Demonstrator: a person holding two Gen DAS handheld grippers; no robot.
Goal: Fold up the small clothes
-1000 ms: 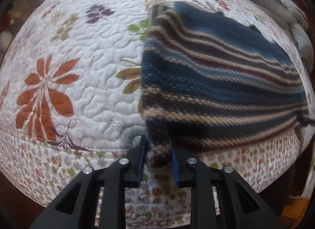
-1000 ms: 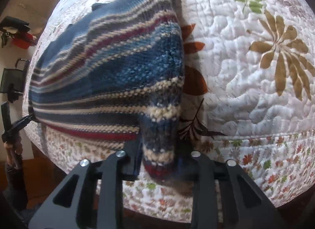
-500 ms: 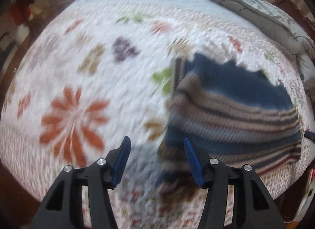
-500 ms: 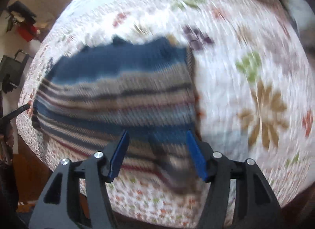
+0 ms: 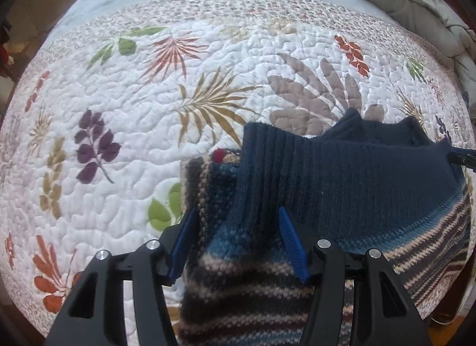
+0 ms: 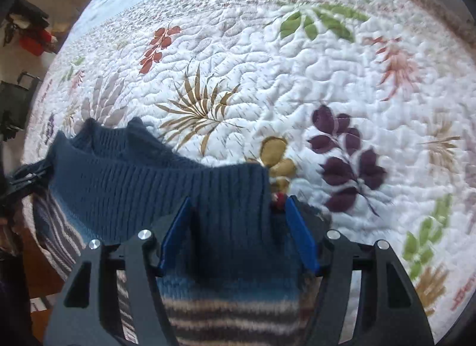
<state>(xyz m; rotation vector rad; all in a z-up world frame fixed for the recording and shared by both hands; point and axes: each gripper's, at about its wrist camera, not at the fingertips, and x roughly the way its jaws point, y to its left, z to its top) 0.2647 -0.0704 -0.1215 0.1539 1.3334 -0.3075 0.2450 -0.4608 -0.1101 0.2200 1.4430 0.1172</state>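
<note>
nearest, left gripper [image 5: 235,244] jaws released over the sweater [image 5: 342,191]; right gripper [image 6: 238,233] jaws opening, knit between but unpinched. beyond, folded sweater lying on the bed quilt [image 5: 148,102]. likely between folds; next, regrasping an edge.

No legible txt anywhere.

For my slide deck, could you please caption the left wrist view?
Open left gripper above a striped navy knitted sweater lying on a white floral quilt.

Two steep close views — shared sweater [image 5: 342,185]
</note>
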